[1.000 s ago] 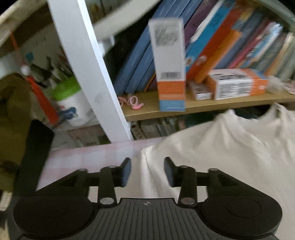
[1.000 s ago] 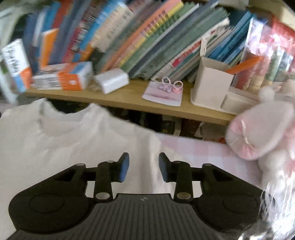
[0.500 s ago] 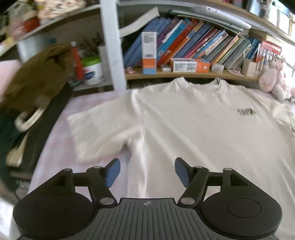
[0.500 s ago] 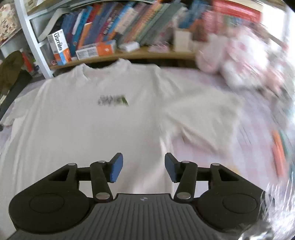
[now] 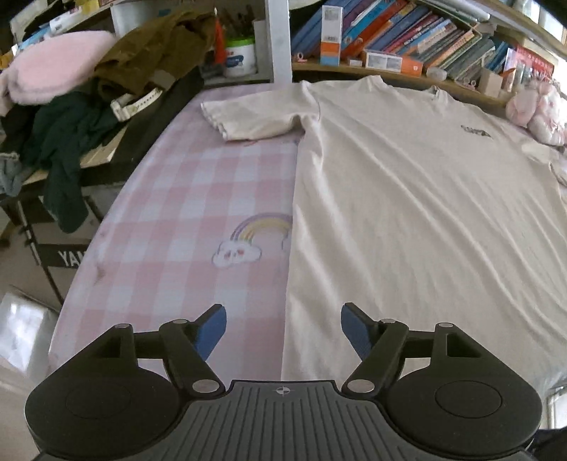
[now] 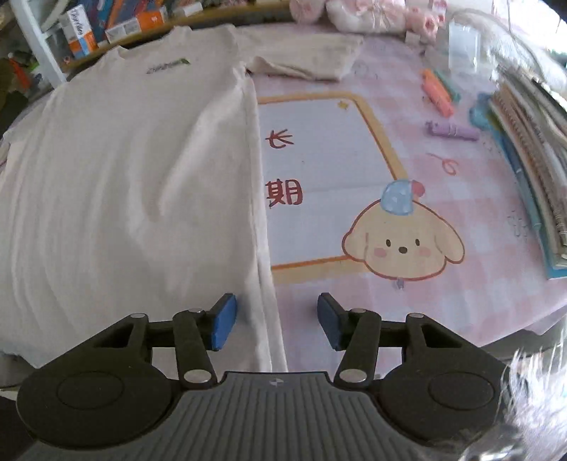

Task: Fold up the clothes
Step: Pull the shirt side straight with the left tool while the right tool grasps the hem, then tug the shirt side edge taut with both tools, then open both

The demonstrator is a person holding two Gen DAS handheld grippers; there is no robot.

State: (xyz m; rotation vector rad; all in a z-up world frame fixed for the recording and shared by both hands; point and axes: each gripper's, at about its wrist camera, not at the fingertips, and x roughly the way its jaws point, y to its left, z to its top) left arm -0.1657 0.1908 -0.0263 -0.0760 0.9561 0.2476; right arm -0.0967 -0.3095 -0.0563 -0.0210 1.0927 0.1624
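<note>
A cream T-shirt (image 5: 407,184) lies flat, face up, on a pink checked table cover (image 5: 184,212), collar toward the bookshelf, with a small dark chest logo (image 6: 168,65). It also shows in the right wrist view (image 6: 124,170). My left gripper (image 5: 283,329) is open and empty, above the shirt's left side edge near the hem. My right gripper (image 6: 274,322) is open and empty, straddling the shirt's right side edge near the hem. Both sleeves (image 5: 255,113) (image 6: 308,60) lie spread out.
A bookshelf (image 5: 407,46) runs along the far side. A pile of dark and pink clothes (image 5: 88,81) sits to the left. Pens (image 6: 439,92), notebooks (image 6: 531,159) and pink plush toys (image 6: 361,14) lie to the right. A puppy-print mat (image 6: 336,184) lies beside the shirt.
Both grippers have pulled back from the collar end by the shelf to the hem end of the shirt, and their jaws have opened wider.
</note>
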